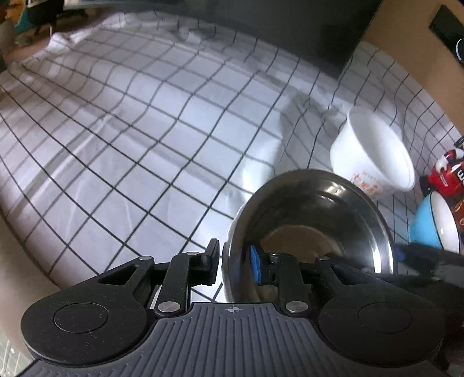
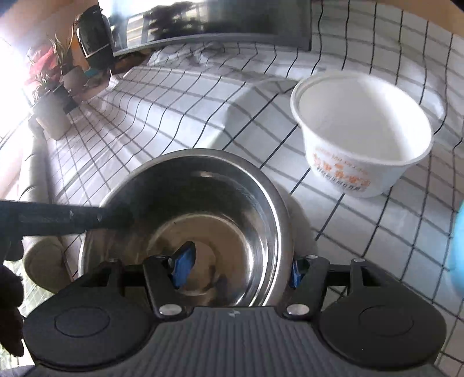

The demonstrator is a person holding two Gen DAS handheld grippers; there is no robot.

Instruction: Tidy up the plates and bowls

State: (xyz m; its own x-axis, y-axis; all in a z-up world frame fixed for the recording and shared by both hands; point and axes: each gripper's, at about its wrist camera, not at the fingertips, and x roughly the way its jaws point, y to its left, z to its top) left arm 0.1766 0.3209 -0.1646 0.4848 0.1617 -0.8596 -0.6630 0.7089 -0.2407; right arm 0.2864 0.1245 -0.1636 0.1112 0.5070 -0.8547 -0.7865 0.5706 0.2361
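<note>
A shiny steel bowl (image 1: 313, 232) is held above the checked tablecloth by both grippers. My left gripper (image 1: 235, 261) is shut on its left rim, one finger outside and the blue pad inside. My right gripper (image 2: 240, 269) is shut on its right rim (image 2: 285, 232), one blue pad inside the bowl (image 2: 203, 220) and one outside. A white paper bowl with orange print (image 2: 362, 127) stands beyond to the right; it also shows in the left wrist view (image 1: 374, 150). A blue bowl with a white inside (image 1: 435, 223) sits at the far right.
The checked tablecloth (image 1: 145, 130) covers the table. A red packet (image 1: 446, 177) lies behind the blue bowl. A dark screen (image 1: 290, 26) stands at the back. Potted plants (image 2: 52, 95) stand at the far left edge in the right wrist view.
</note>
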